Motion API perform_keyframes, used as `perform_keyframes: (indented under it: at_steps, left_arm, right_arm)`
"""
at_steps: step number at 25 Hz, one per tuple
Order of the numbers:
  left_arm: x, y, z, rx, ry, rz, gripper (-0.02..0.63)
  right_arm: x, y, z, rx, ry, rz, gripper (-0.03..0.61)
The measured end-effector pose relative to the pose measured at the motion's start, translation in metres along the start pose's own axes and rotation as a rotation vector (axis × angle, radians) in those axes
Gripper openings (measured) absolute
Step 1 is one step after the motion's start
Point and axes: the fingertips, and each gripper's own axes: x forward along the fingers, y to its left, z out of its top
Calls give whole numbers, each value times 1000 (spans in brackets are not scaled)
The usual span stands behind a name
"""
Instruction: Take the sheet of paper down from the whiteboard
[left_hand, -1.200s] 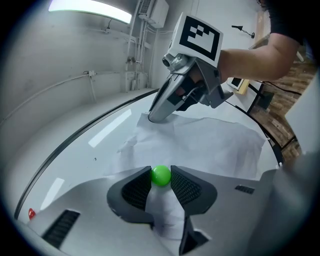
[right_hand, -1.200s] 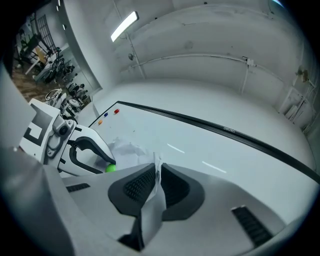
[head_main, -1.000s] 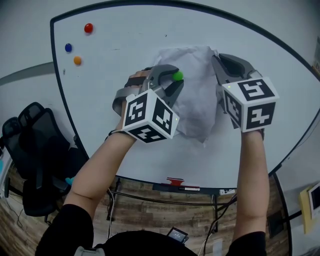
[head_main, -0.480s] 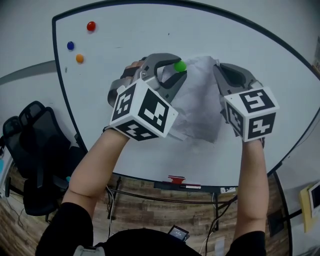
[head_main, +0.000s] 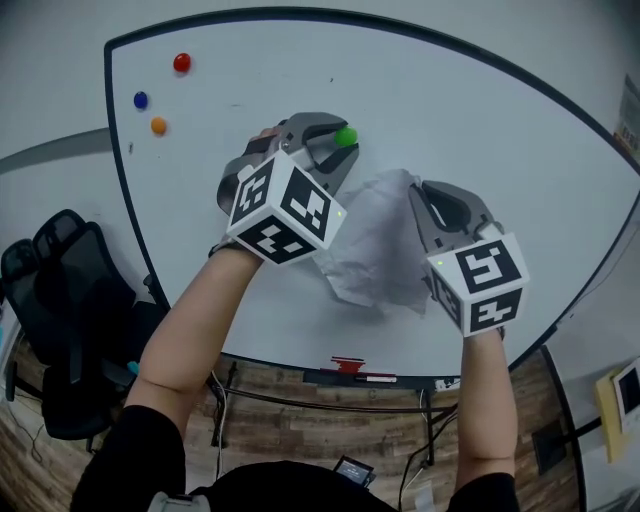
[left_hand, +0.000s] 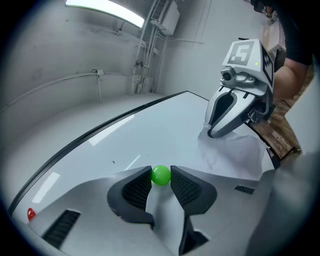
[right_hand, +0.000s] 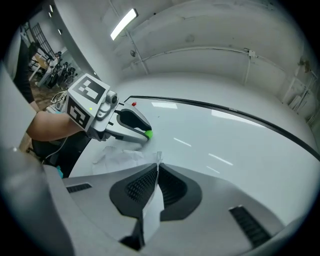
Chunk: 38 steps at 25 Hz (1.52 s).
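the right tool (head_main: 418, 196) has come down the whiteboard (head_main: 520, 150) toward the near edge. its jaws are pressed together on the right edge of the paper (head_main: 372, 250), and the sheet has travelled with it. a second ago the paper sat farther up the board with its top left corner under the magnet (head_main: 345, 136). now that corner is free and the sheet has dropped clear of the green ball.

the paper fans out to the left from the right tool's jaws, crumpled and loose. it sits in front of the board, between the two tools. in the right gripper view a thin strip of it runs back through the closed pads, so the hold looks firm though narrow.

farther up and to the left, the left tool (left_hand: 160, 176) pinches the magnet between its pads. the tool is well clear of the sheet's upper edge. i cannot tell whether the magnet touches the board.

as i judge it, nothing pins the paper any more and it hangs from the right tool alone. the task looks all but done, with only drawing the sheet away from the board left.

at the far left corner the other magnets (head_main: 158, 126), red, blue and orange, sit where they were.
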Motion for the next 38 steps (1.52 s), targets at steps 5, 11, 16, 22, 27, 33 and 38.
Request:
perform_keyframes:
  at_steps: [5, 11, 16, 22, 27, 33, 38]
  left_arm:
    - [6, -3, -4, 24, 13, 11, 130]
    - [8, -4, -6, 40, 12, 26, 131]
    - [8, -5, -7, 59, -1, 26, 138]
    - [-3, -11, 1, 60, -44, 18, 164]
    - [-26, -34, 11, 73, -103, -11, 163]
    - [-67, -90, 3, 5, -148, -121, 109]
    - [-90, -141, -15, -64, -152, -203, 49]
  right_arm:
    - [-8, 0, -4, 11, -10, -11, 21]
    - [-15, 3, -2, 7, -24, -3, 21]
    - [-14, 6, -2, 6, -22, 7, 21]
    - [-14, 10, -4, 12, -16, 17, 21]
    - [-23, 26, -24, 25, 18, 44, 21]
    - [-50, 62, -59, 72, 55, 92, 21]
    - [-77, 93, -104, 134, 137, 131, 21]
